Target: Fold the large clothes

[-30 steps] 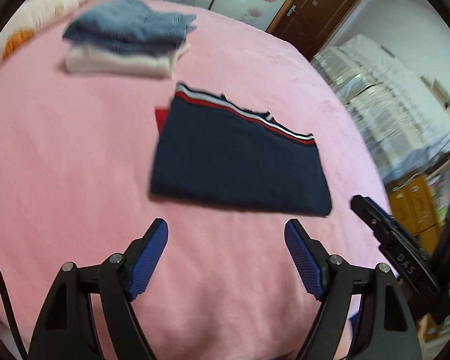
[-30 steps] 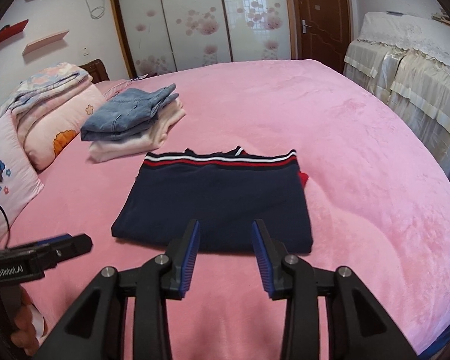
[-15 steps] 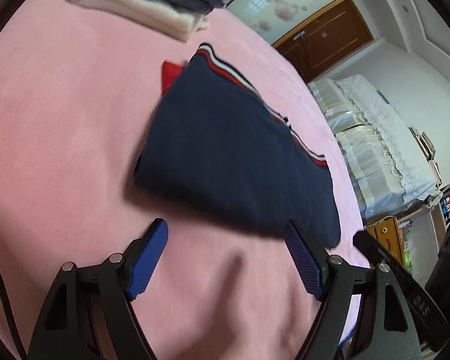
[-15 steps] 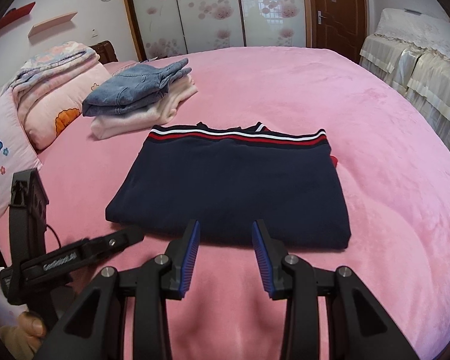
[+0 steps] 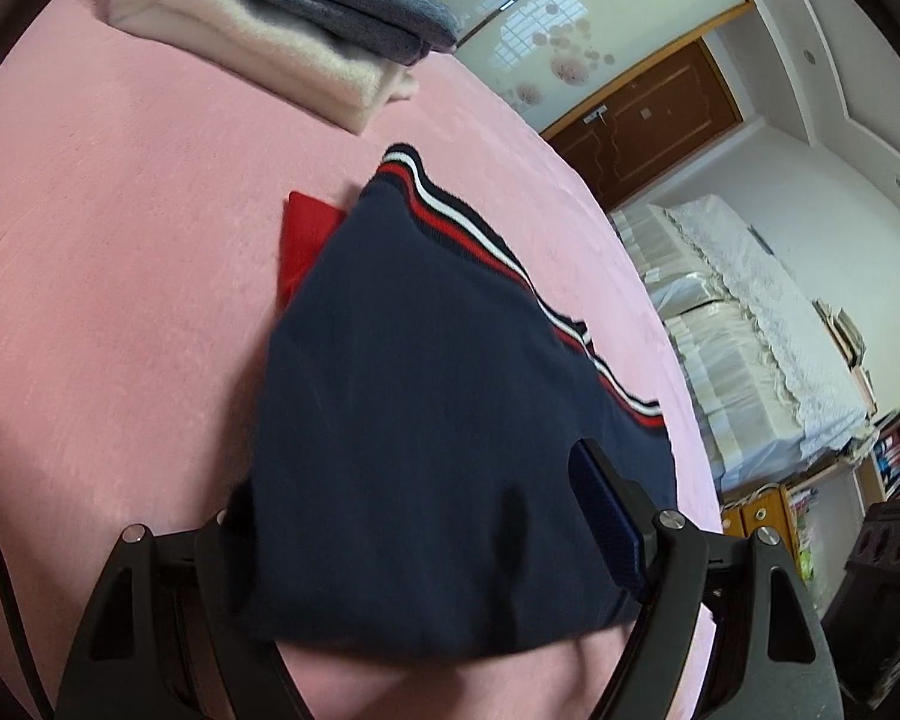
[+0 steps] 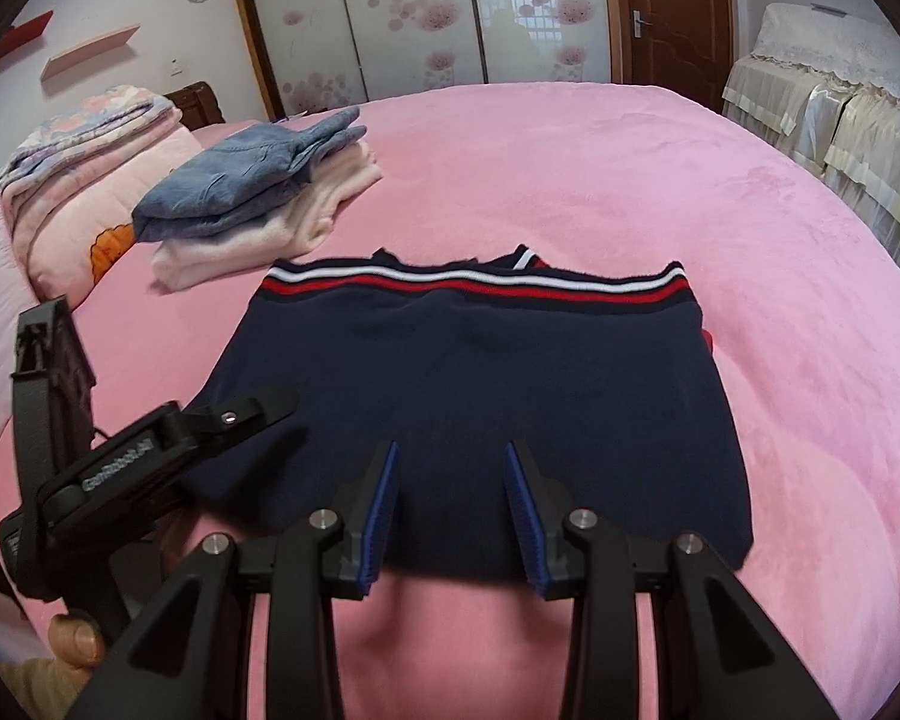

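Note:
A folded navy sweater (image 6: 474,384) with a red and white striped hem lies on the pink bed (image 6: 660,180). In the left wrist view the sweater (image 5: 426,420) fills the middle, with a red part sticking out at its left edge. My left gripper (image 5: 426,540) is open at the sweater's near left corner; its left finger is hidden under the cloth and its right finger (image 5: 606,510) lies on top. The left gripper also shows in the right wrist view (image 6: 234,414). My right gripper (image 6: 450,510) is open, over the sweater's near edge.
A stack of folded clothes (image 6: 258,204), denim on top of cream, lies at the back left of the bed. Pillows and a folded quilt (image 6: 72,168) lie at the far left. A lace-covered cabinet (image 6: 840,90) stands to the right, wardrobe doors and a wooden door behind.
My left gripper has moved forward onto the sweater's near left corner, one finger sliding under the cloth. My right gripper has moved forward to the sweater's near edge.

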Available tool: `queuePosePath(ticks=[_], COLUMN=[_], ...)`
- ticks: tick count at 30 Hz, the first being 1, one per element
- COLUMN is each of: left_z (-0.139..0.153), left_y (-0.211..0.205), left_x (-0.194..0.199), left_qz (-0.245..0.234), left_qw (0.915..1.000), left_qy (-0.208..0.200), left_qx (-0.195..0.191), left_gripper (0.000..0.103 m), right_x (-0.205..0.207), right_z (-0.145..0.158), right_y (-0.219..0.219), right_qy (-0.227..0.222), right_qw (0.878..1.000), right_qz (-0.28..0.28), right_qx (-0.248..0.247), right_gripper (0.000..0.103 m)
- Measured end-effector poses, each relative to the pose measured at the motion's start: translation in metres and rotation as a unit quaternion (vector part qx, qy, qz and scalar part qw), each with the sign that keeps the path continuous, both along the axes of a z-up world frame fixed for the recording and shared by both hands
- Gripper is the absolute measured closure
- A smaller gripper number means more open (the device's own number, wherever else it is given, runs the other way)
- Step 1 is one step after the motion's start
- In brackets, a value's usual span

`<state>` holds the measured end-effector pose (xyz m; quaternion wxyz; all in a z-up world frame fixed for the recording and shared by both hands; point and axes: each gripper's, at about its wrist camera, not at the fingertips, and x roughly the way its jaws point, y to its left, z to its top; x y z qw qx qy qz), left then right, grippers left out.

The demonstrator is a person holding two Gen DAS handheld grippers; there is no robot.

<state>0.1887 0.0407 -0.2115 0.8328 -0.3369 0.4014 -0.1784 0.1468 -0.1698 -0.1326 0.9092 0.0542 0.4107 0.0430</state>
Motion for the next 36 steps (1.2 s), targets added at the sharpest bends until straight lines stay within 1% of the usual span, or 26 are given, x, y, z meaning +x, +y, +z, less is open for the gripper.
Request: queuePosePath(ticks=[2,3,4,5,6,7,9,10,12,14,16,19,23,24,27,28,30,31,33,36], left_z=[0.002,0.006,0.010,0.013,0.019,0.024,0.037,0.043,0.056,0.070,0.088,0.106,0.116,0.117,0.119,0.119,0.116,0.114,0.105,0.085], left_y=[0.002,0.003,0.003,0.003,0.001,-0.001,-0.008,-0.010,-0.019,-0.034,-0.056,-0.090,-0.132,-0.139,-0.160,-0.166,-0.182,-0.190,-0.209,-0.241], left_x=[0.004,0.004,0.005,0.004,0.005,0.006,0.006,0.006,0.003,-0.002,-0.008,-0.013,-0.011,-0.010,-0.012,-0.013,-0.011,-0.010,-0.011,-0.011], left_qz=[0.008,0.017,0.023,0.026,0.030,0.031,0.033,0.032,0.021,0.004,-0.024,-0.068,-0.117,-0.125,-0.145,-0.152,-0.165,-0.173,-0.188,-0.220], left_qw=[1.0000,0.9998,0.9997,0.9996,0.9991,0.9984,0.9949,0.9938,0.9911,0.9857,0.9778,0.9656,0.9561,0.9542,0.9476,0.9453,0.9407,0.9389,0.9351,0.9251], left_qy=[0.005,0.004,0.005,0.003,-0.005,-0.008,-0.024,-0.032,-0.056,-0.082,-0.120,-0.156,-0.167,-0.168,-0.171,-0.171,-0.168,-0.164,-0.156,-0.127], left_qx=[-0.004,-0.004,0.005,0.013,0.030,0.047,0.092,0.102,0.119,0.148,0.170,0.196,0.210,0.214,0.228,0.232,0.244,0.248,0.257,0.282], left_gripper=[0.024,0.028,0.033,0.046,0.061,0.068,0.086,0.087,0.089,0.089,0.089,0.090,0.090,0.090,0.090,0.090,0.090,0.090,0.090,0.090], right_x=[0.009,0.013,0.017,0.020,0.021,0.023,0.025,0.026,0.027,0.030,0.031,0.031,0.030,0.030,0.022,0.016,-0.003,-0.012,-0.034,-0.055], right_z=[-0.003,-0.004,-0.006,-0.008,-0.011,-0.014,-0.023,-0.028,-0.041,-0.049,-0.052,-0.054,-0.056,-0.056,-0.054,-0.051,-0.042,-0.038,-0.031,-0.032], right_y=[0.000,0.001,0.003,0.005,0.006,0.008,0.012,0.014,0.015,0.009,0.000,-0.010,-0.024,-0.030,-0.061,-0.071,-0.094,-0.103,-0.121,-0.139], right_qy=[-0.001,-0.003,-0.005,-0.004,-0.003,-0.002,0.005,0.010,0.020,0.023,0.026,0.028,0.037,0.045,0.079,0.081,0.073,0.066,0.055,0.058], right_qw=[1.000,1.000,0.999,0.999,0.999,0.999,0.999,0.999,0.999,0.999,0.999,0.998,0.994,0.990,0.970,0.966,0.966,0.968,0.974,0.979], right_qz=[-0.002,-0.005,-0.004,0.002,0.007,0.010,0.018,0.023,0.026,0.022,0.019,0.016,0.015,0.016,0.024,0.022,0.011,0.007,-0.009,-0.031], right_qx=[-0.014,-0.027,-0.035,-0.037,-0.039,-0.042,-0.041,-0.038,-0.034,-0.013,0.016,0.051,0.105,0.130,0.227,0.243,0.247,0.241,0.219,0.192], right_gripper=[0.068,0.071,0.081,0.088,0.089,0.090,0.092,0.096,0.096,0.097,0.099,0.100,0.099,0.099,0.099,0.099,0.099,0.093,0.093,0.093])
